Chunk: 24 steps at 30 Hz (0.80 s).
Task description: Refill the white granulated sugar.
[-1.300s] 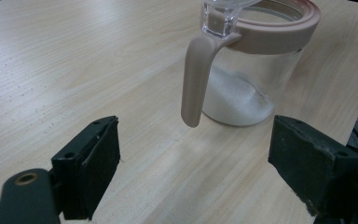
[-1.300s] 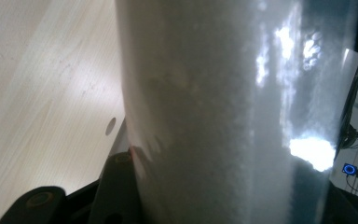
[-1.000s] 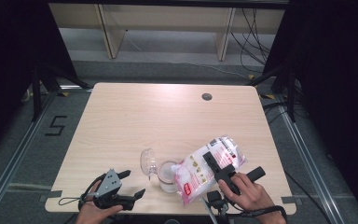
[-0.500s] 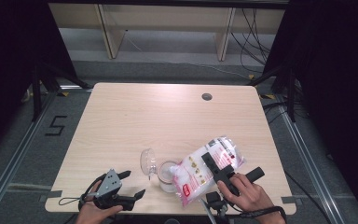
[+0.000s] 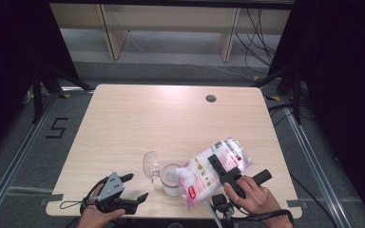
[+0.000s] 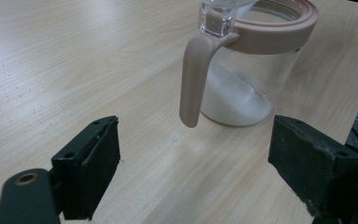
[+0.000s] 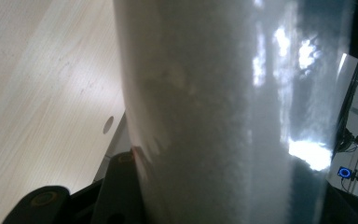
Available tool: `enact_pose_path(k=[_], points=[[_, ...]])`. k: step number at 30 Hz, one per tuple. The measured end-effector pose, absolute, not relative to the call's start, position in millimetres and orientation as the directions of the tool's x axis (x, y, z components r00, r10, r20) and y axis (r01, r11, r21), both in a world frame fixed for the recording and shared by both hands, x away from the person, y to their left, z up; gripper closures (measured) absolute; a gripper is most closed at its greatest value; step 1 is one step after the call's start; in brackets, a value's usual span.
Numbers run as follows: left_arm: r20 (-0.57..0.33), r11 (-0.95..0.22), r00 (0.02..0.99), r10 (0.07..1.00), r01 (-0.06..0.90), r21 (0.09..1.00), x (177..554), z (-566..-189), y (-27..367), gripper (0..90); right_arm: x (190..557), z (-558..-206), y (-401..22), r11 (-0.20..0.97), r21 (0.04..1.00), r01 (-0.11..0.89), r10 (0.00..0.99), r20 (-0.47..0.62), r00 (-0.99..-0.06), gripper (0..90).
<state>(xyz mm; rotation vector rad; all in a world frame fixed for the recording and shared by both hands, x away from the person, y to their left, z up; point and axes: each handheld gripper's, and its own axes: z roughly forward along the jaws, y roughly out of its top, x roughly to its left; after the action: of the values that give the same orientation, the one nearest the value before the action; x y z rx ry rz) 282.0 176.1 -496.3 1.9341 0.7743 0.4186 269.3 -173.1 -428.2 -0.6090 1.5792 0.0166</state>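
White powder sits in the bottom of a clear jar [image 5: 171,179] at the near edge of the desk [image 5: 171,123]; its pinkish rim and handle show close in the left gripper view [image 6: 242,60], lid [image 5: 150,165] swung open to the left.

Right tongs [image 5: 225,168]: clenched across the middle of a plastic bag [image 5: 214,173] of white grains, red print on it. Bag held tilted, low end over the jar mouth, high end up and to the right. Jaws have just been closing a little, with the bag between them. In the right gripper view the bag [image 7: 223,112] sits right against the camera, one jaw pressed on its left flank.

Left tongs [image 5: 133,187]: released, jaws wide apart, nothing between the pads. They rest low at the near left corner of the desk, pointing toward the jar, well short of it. In the left gripper view the jar stands beyond the gap between the jaws, handle turned toward the camera.

Bag touches or just overhangs the jar rim; cannot tell which.
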Motion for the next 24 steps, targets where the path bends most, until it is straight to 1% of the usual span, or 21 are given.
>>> enact_pose_path(k=[6,18,21,24], points=[[-0.036,-0.324,0.737,0.675,0.34,0.883,282.0,-496.4,176.2,16.1,268.9,-427.6,-174.8,0.861,-0.338,-0.381,-0.356,-0.934,0.024,62.1],[-0.046,-0.311,0.736,0.676,0.341,0.887,281.9,-496.8,174.9,16.1,267.9,-431.1,-170.0,0.855,-0.322,-0.408,-0.345,-0.938,0.016,63.5],[-0.037,-0.322,0.738,0.673,0.338,0.884,282.3,-496.5,175.7,16.1,267.9,-431.6,-168.7,0.854,-0.315,-0.414,-0.338,-0.941,0.018,63.8],[-0.038,-0.321,0.739,0.672,0.338,0.885,282.0,-496.2,175.5,16.1,267.2,-433.6,-167.4,0.864,-0.286,-0.415,-0.314,-0.95,0.002,64.0]])
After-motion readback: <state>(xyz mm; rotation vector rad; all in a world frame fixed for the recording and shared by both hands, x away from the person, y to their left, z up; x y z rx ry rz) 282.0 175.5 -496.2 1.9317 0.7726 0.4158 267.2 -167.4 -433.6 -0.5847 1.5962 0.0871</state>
